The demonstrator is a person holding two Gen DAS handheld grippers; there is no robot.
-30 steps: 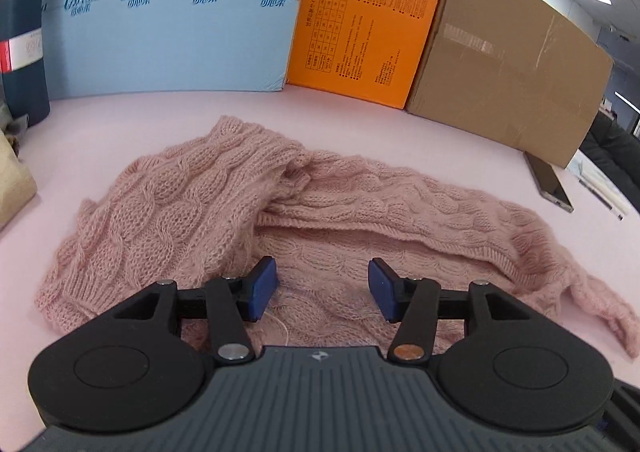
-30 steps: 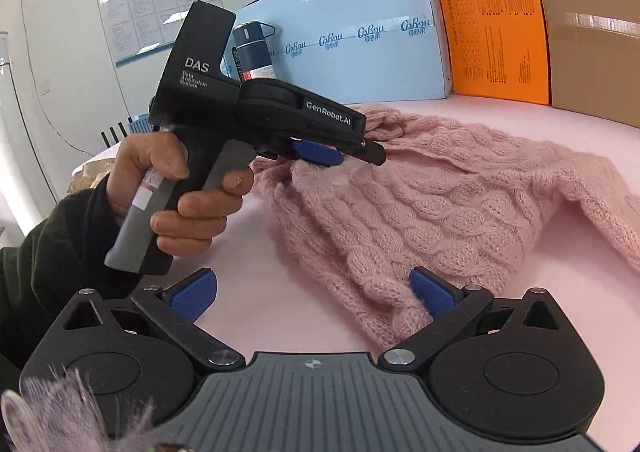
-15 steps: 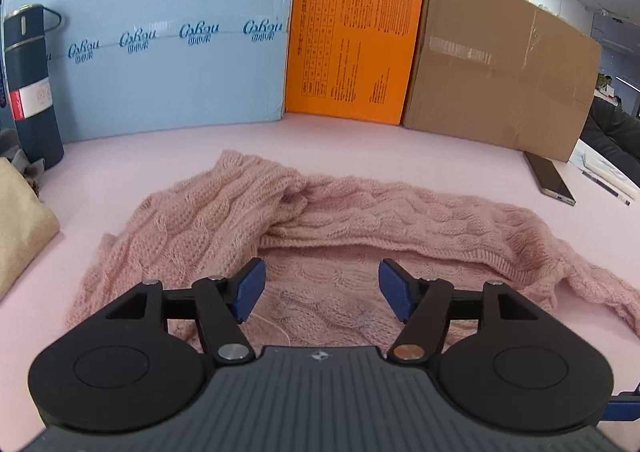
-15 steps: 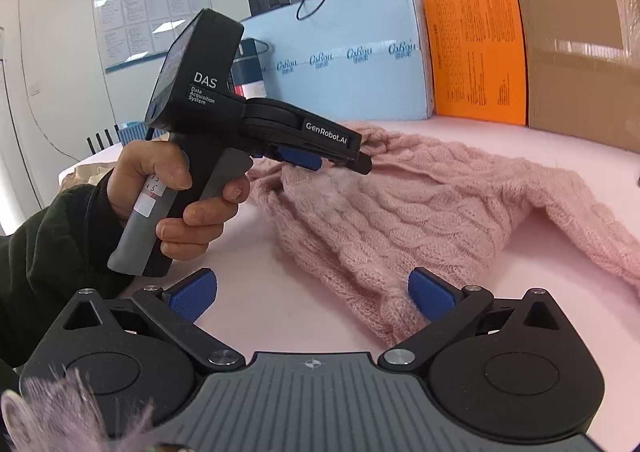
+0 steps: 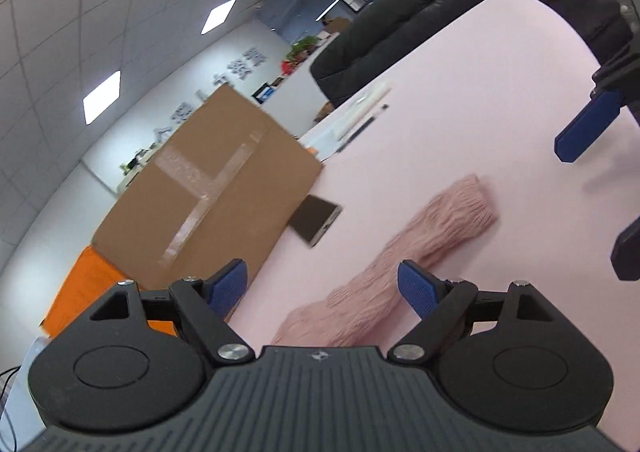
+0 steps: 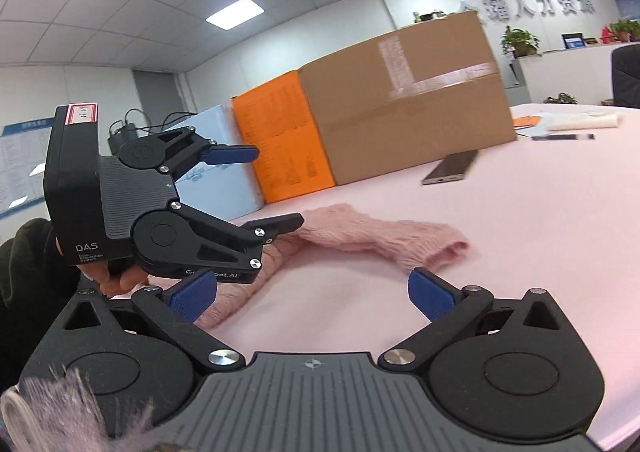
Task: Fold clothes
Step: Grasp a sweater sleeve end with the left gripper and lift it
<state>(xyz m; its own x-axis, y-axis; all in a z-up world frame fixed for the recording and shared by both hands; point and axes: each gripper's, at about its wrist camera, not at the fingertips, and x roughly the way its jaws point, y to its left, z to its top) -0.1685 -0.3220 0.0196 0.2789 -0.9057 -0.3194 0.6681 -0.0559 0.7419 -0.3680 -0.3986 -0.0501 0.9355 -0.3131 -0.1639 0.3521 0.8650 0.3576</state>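
On the table (image 6: pixel 520 252), one sweater (image 6: pixel 384 240); two boxes (image 6: pixel 400 103)

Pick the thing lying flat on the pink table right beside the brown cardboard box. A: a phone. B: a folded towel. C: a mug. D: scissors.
A: a dark phone lies flat on the table by the box, beyond the pink sleeve.

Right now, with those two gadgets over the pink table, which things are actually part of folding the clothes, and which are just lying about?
Part of the job:
- pink knitted sweater, its sleeve stretched across the table
- left gripper, fingers opening, nothing between them
- right gripper, fingers open, empty

Just lying about:
- brown cardboard box
- orange box
- light blue box
- phone
- pen
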